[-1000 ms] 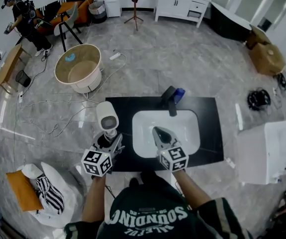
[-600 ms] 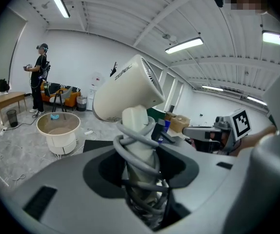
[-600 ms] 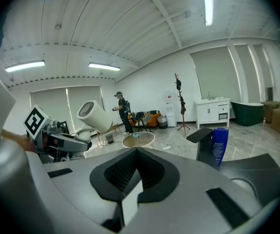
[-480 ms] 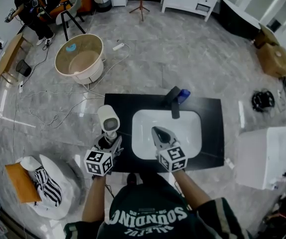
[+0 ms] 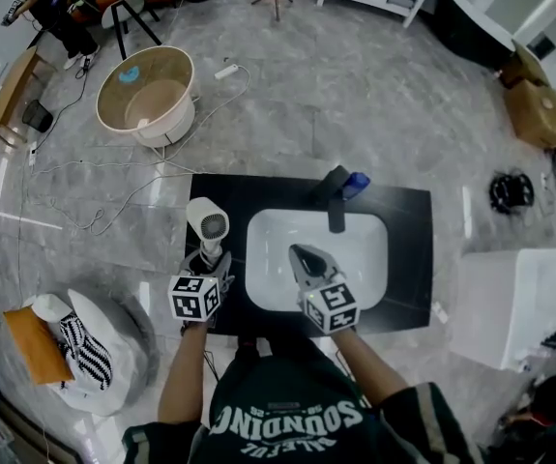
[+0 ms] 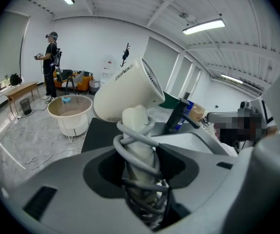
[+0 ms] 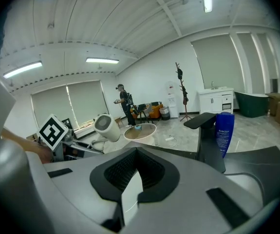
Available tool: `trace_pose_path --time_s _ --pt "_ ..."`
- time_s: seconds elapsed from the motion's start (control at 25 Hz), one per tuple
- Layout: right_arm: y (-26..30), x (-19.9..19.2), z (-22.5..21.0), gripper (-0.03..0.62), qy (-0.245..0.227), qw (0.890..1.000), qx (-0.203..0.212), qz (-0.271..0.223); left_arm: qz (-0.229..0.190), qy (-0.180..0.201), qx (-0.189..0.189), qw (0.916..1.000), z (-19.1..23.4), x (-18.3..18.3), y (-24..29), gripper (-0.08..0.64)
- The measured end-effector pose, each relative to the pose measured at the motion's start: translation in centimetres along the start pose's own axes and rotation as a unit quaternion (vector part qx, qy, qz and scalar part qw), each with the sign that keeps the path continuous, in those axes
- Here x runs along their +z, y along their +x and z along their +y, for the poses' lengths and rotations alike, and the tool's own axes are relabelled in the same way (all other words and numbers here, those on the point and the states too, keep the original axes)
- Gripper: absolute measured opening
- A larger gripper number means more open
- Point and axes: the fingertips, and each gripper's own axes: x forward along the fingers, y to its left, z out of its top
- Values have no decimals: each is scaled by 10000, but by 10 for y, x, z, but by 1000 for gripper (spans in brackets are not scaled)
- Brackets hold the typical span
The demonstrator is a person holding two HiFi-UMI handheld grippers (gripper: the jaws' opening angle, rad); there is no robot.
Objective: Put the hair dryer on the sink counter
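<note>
My left gripper (image 5: 207, 267) is shut on the handle of the white hair dryer (image 5: 207, 222), which has its grey cord wound round the handle. It stands upright over the left strip of the black sink counter (image 5: 408, 259); whether it touches the counter I cannot tell. In the left gripper view the hair dryer (image 6: 127, 94) fills the middle, and the left gripper (image 6: 140, 152) clamps its handle. My right gripper (image 5: 304, 257) hovers over the white basin (image 5: 360, 249), shut and holding nothing. From the right gripper view the right gripper (image 7: 136, 152) points toward the black faucet (image 7: 205, 130).
A black faucet (image 5: 334, 199) and a blue bottle (image 5: 354, 183) stand at the counter's back edge. On the floor are a round beige tub (image 5: 147, 95), loose cables (image 5: 94, 201), a white box (image 5: 514, 298) at right and cushions (image 5: 74, 346) at left. A person (image 6: 49, 62) stands far back.
My left gripper has come down with the hair dryer toward the counter's left strip. The right gripper has sunk a little over the basin.
</note>
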Motion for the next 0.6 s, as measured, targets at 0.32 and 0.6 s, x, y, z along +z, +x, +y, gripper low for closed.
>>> trace_pose_path --time_s 0.32,0.6 --pt "7 -12 -6 0 9 9997 107 201 370 -264 220 9987 20 -6 47 183" --pt "9 -18 -23 0 134 9994 17 303 856 -319 682 9935 34 -9 77 184"
